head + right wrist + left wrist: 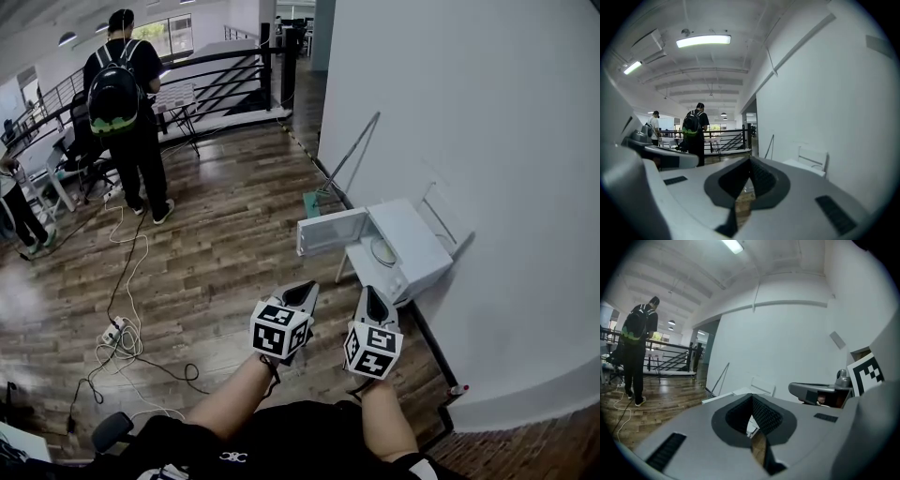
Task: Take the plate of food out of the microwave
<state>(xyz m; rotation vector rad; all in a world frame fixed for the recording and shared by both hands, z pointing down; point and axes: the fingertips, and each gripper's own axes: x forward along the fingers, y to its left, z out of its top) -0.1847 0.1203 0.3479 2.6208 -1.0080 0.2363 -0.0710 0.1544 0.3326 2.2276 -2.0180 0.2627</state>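
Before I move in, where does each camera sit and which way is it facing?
Head view: on the person's head, looking steeply down at the open microwave by the wall, plate inside; both forearms, left gripper and right gripper show.
Left gripper view: on the left gripper, along its shut jaws toward the wall; right gripper at right.
Right gripper view: on the right gripper, along its shut jaws; left gripper at left.
Shared: all show the person with the backpack.

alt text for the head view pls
A white microwave stands by a white wall, its door open and a plate inside. The left tongs and right tongs, both shut and empty, point toward it; a person stands farther off.
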